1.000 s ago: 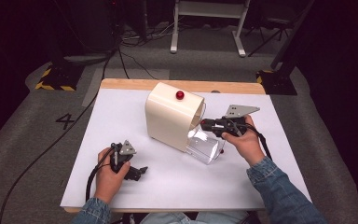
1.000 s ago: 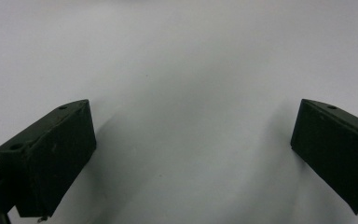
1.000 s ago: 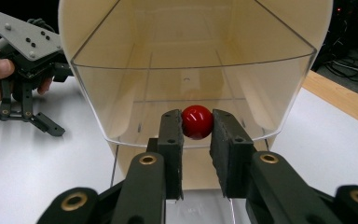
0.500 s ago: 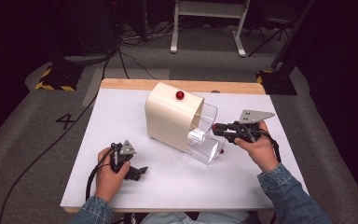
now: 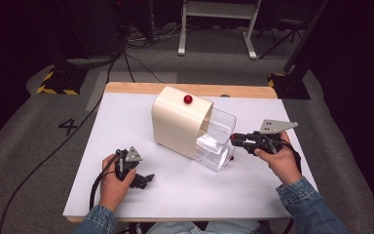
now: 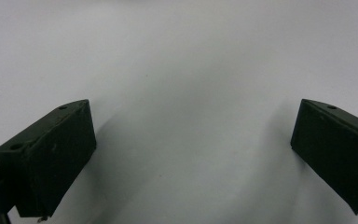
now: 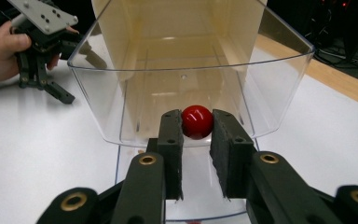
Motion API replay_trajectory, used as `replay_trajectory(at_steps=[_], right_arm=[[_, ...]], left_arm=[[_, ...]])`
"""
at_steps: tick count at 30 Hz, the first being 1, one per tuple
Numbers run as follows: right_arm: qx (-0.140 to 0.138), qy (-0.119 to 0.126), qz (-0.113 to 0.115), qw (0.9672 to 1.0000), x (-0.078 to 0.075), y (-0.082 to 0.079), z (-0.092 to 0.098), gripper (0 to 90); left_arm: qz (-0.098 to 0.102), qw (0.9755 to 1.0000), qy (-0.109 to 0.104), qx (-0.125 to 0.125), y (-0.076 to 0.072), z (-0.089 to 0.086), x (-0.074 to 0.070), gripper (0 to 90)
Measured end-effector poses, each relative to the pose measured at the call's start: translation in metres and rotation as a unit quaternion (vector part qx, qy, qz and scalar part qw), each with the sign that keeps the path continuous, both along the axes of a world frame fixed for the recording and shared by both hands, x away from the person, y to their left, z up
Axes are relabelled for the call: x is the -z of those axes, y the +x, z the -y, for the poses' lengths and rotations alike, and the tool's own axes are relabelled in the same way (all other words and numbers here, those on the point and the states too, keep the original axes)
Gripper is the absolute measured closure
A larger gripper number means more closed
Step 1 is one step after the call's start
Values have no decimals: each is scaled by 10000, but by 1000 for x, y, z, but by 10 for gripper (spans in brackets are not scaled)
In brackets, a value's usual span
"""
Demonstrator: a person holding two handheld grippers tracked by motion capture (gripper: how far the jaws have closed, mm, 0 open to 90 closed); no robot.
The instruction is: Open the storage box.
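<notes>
While left gripper (image 5: 143, 181) rests near-left on white table (image 5: 126, 117), jaws wide apart, empty, right gripper (image 7: 196, 135) pinches red ball (image 7: 197, 122) at clear drawer (image 7: 279, 84) of cream box (image 5: 175, 122).

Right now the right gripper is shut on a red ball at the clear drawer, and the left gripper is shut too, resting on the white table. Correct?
Not quite. The left gripper is open: the left gripper view shows its jaws wide apart over the white table. The right gripper is indeed shut on the red ball at the clear drawer.
</notes>
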State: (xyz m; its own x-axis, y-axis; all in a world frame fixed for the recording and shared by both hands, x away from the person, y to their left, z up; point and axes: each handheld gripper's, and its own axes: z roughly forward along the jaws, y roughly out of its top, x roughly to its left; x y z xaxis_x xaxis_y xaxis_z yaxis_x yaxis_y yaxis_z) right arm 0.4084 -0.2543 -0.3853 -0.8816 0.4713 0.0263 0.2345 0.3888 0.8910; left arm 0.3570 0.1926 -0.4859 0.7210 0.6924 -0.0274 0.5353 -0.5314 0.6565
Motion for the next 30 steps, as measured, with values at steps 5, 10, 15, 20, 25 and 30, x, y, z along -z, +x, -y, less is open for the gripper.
replay_trajectory(at_steps=[5,10,15,20,25,30], right_arm=[[25,27,-26,10000,3,0,1,739],[112,-82,-43,9999,6,-1,2,694],[140,-134,-129,9997,12,1,4,668],[175,-147,-195,9995,18,1,6,649],[218,-174,-206,9994,20,-1,10,618],[305,-187,-193,9992,19,-3,17,577]], left_arm=[[8,10000,2,0,0,0,0,0],[22,10000,0,0,0,0,0,0],[34,10000,4,-3,-1,0,0,0],[36,10000,3,-4,-1,0,0,0],[33,10000,-4,5,-1,0,0,0],[26,10000,1,5,0,0,0,0]])
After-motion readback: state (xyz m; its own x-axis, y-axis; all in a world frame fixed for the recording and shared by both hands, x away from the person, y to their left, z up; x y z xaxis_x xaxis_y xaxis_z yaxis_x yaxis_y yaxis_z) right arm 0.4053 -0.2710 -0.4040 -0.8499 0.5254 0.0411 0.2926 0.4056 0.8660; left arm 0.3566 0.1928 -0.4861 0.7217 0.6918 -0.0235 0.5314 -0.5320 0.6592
